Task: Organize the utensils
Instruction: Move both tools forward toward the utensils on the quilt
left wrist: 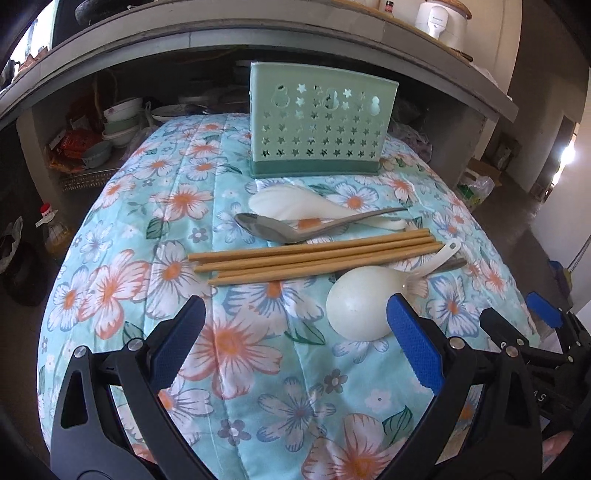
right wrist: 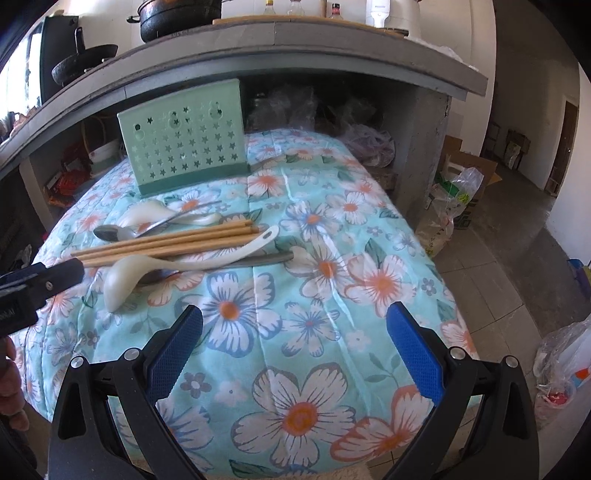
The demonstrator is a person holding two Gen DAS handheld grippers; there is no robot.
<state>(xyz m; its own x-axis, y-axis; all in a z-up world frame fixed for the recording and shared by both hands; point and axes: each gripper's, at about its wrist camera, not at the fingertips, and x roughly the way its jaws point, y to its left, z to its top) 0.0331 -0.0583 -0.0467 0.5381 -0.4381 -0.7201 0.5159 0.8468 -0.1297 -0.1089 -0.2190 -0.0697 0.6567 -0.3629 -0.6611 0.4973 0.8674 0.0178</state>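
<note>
On a floral cloth, the utensils lie together just in front of a green star-punched holder: a white ladle, four wooden chopsticks, a metal spoon and a white rice paddle. The left gripper is spread wide above the cloth, gripping nothing; the right gripper is equally spread and empty. Lettering on the white appliance on the shelf is too blurred to read

from the desk's near edge we look low toward its far edge; both views share the utensil holder.
</note>
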